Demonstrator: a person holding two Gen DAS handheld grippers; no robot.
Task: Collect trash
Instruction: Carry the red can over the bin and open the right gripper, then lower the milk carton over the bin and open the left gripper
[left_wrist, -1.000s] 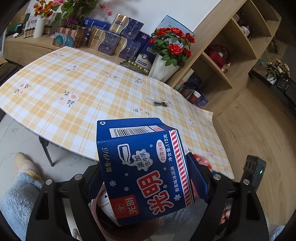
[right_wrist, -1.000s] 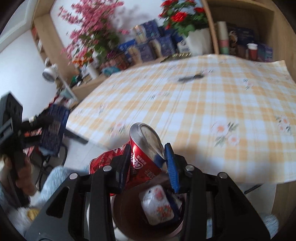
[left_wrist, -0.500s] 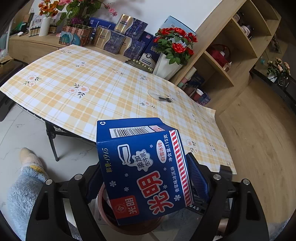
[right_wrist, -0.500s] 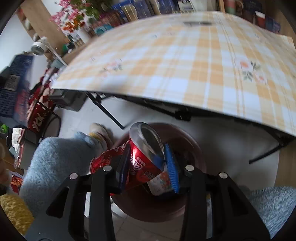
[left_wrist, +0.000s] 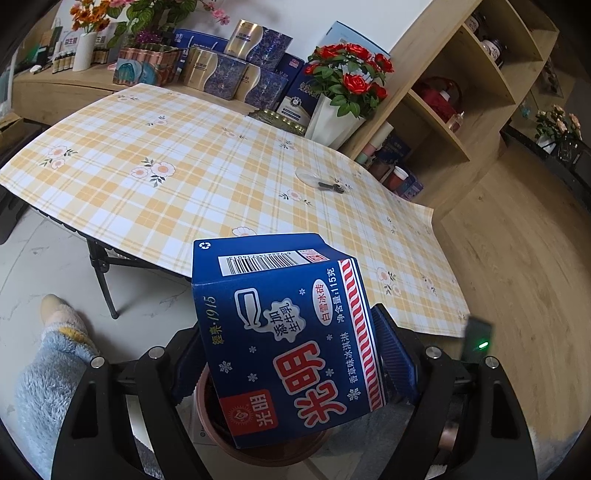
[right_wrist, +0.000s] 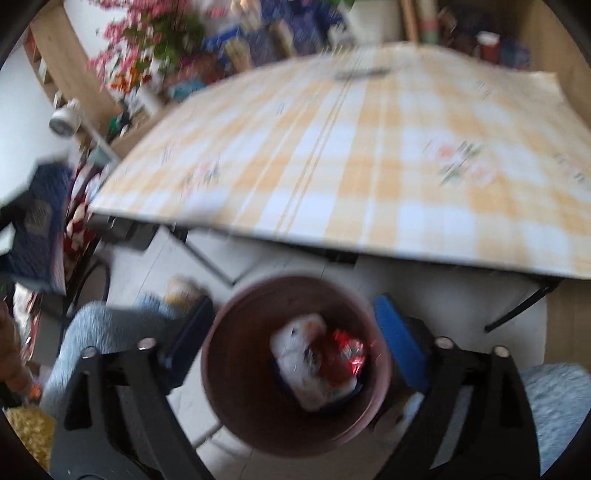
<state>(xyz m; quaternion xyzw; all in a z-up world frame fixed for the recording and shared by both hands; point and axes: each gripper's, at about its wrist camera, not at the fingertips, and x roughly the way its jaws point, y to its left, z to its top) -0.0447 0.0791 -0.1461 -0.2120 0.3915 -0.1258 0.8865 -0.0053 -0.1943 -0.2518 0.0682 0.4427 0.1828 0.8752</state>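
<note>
left hand-held gripper (left_wrist: 291, 354) grips carton (left_wrist: 288, 343) | above bin rim (left_wrist: 207, 413)

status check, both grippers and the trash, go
Left gripper shut on blue carton, above brown bin. Right gripper jaws opening, nothing between them; red can in bin. Nothing in the way.

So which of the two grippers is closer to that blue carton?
Left. The left gripper grips the blue carton; the right gripper, jaws opening and empty, hangs over the bin.
</note>
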